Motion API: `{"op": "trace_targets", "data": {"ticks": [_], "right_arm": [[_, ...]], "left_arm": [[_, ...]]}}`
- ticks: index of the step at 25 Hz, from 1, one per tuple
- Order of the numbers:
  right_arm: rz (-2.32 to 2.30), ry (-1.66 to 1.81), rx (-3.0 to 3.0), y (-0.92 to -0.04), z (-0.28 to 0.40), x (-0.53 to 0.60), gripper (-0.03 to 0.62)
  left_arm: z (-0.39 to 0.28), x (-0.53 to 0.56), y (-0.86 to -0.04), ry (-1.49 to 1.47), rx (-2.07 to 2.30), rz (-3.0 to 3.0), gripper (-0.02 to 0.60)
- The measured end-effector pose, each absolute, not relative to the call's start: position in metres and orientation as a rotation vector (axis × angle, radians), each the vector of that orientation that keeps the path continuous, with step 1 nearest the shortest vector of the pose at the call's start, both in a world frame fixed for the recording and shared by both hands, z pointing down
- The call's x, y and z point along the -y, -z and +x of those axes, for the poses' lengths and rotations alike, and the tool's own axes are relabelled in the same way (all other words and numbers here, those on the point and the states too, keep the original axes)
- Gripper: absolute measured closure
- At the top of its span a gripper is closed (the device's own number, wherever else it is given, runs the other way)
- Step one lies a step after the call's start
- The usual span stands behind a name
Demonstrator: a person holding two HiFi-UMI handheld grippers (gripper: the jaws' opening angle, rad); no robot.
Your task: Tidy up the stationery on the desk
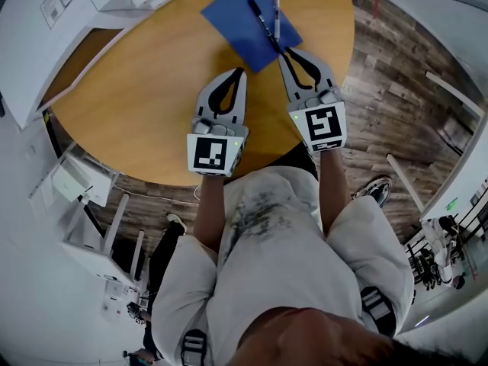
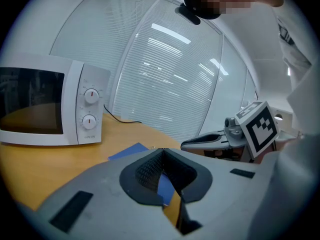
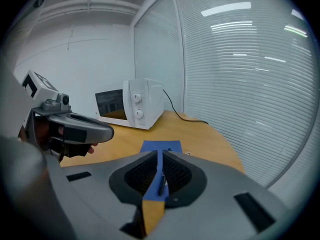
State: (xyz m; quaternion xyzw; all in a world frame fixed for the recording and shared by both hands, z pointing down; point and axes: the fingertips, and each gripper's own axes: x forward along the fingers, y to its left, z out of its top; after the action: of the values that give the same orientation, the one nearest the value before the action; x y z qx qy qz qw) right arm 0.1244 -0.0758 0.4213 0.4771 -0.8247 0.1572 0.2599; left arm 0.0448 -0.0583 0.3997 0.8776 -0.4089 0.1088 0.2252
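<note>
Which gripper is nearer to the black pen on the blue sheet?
Right. The right gripper is at the black pen's near end; the left gripper is beside the blue sheet.

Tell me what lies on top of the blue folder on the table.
Two pens lie on the blue folder: a black pen and a lighter pen beside it. Whatever is beneath the folder is covered.

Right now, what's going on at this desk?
A person holds two grippers over a round wooden table. Neither grips anything. The left gripper is shut near the edge of the blue sheet. The right gripper, jaws all but together, hovers over the black pen lying on that sheet beside a second pen.
</note>
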Motion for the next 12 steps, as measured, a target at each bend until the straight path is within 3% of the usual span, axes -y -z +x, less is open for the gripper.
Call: {"op": "trace_targets", "data": {"ticks": [5, 12], "right_arm": [[1.258, -0.479, 2.196, -0.449, 0.126, 0.078, 0.479], [1.235, -0.536, 2.134, -0.485, 0.130, 0.073, 0.470]], "left_arm": [[0.049, 0.061, -0.417, -0.328, 1.109, 2.418, 0.571], [0.052, 0.067, -0.440, -0.342, 1.116, 2.409, 0.572]]}}
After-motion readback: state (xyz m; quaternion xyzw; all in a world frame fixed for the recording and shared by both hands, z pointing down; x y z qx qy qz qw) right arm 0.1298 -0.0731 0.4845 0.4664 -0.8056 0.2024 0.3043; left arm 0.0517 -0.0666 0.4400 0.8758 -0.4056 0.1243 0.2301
